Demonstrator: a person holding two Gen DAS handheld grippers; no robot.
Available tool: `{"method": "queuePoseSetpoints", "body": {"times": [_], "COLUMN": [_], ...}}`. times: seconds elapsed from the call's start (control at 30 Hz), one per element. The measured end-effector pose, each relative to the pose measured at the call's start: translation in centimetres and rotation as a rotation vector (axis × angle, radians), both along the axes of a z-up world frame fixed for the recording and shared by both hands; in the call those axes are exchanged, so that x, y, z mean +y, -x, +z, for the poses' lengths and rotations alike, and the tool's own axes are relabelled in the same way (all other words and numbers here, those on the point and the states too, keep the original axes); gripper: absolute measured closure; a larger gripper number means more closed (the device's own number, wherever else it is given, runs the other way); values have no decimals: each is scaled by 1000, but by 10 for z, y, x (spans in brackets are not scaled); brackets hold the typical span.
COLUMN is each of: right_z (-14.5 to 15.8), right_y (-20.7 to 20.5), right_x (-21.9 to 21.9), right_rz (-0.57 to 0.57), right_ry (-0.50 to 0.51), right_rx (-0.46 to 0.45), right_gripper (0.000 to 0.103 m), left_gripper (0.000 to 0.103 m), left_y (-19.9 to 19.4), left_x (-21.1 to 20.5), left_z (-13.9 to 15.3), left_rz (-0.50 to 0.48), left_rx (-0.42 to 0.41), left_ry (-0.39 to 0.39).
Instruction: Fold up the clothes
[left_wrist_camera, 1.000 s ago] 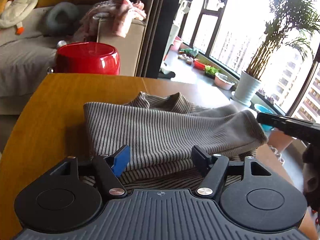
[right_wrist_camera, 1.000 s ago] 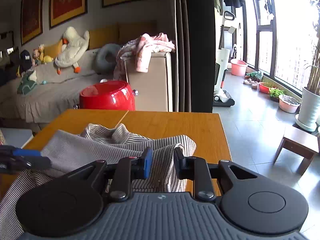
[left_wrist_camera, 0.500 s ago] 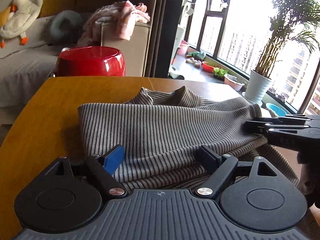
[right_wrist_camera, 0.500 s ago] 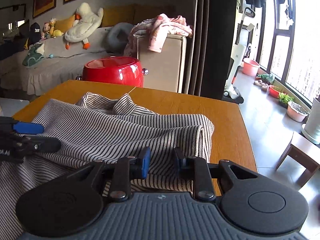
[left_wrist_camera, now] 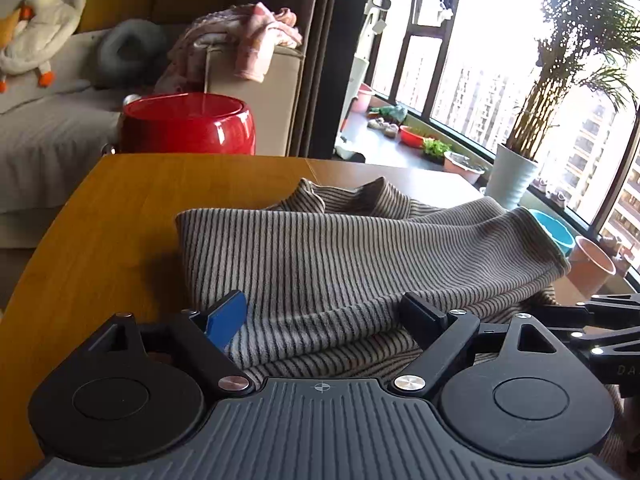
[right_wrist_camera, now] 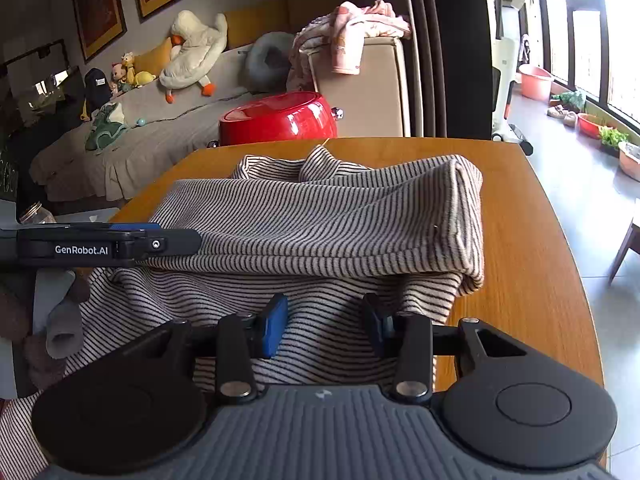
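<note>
A beige top with thin dark stripes (left_wrist_camera: 340, 256) lies on the wooden table (left_wrist_camera: 120, 208), one part folded over the rest; its collar points to the far side. It also shows in the right wrist view (right_wrist_camera: 320, 216). My left gripper (left_wrist_camera: 320, 316) is open over the near edge of the fold and holds nothing. My right gripper (right_wrist_camera: 325, 330) is open over the lower layer of the top, near its right end. The left gripper shows in the right wrist view (right_wrist_camera: 100, 242) at the left edge of the fold.
A red round pot (left_wrist_camera: 188, 124) stands just beyond the table's far edge. A sofa (right_wrist_camera: 160, 128) with plush toys and a beige armrest draped with pink clothes (right_wrist_camera: 360, 28) lie behind. The table's right edge (right_wrist_camera: 560, 240) drops to a tiled floor with plants.
My right gripper has opened and let go of the top's folded end, then drawn back. The folded layer now rests flat. My left gripper stayed open and shifted slightly.
</note>
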State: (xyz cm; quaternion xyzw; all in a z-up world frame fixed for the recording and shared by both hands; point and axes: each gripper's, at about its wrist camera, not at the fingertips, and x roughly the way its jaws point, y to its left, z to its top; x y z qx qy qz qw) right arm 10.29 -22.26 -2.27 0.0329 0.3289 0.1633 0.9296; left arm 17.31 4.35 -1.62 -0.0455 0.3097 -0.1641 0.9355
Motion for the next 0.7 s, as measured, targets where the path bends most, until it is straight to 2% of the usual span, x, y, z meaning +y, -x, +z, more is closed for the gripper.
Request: {"method": "queuePoseSetpoints", "body": {"times": [0.27, 0.53, 0.7], "right_z": [-1, -2, -2], "right_y": [6, 4, 9], "right_x": [1, -3, -13], "right_rz": [-2, 28, 20], "right_ry": [30, 74, 108], "right_rx": [-18, -29, -36], "right_gripper": [61, 59, 59], "left_gripper": [14, 7, 7], "left_y": [-7, 4, 3], "left_x": [8, -3, -2], "left_z": [0, -2, -2], "left_rz": [22, 40, 37], "left_rx": [-11, -15, -11], "left_ry": [11, 29, 43]}}
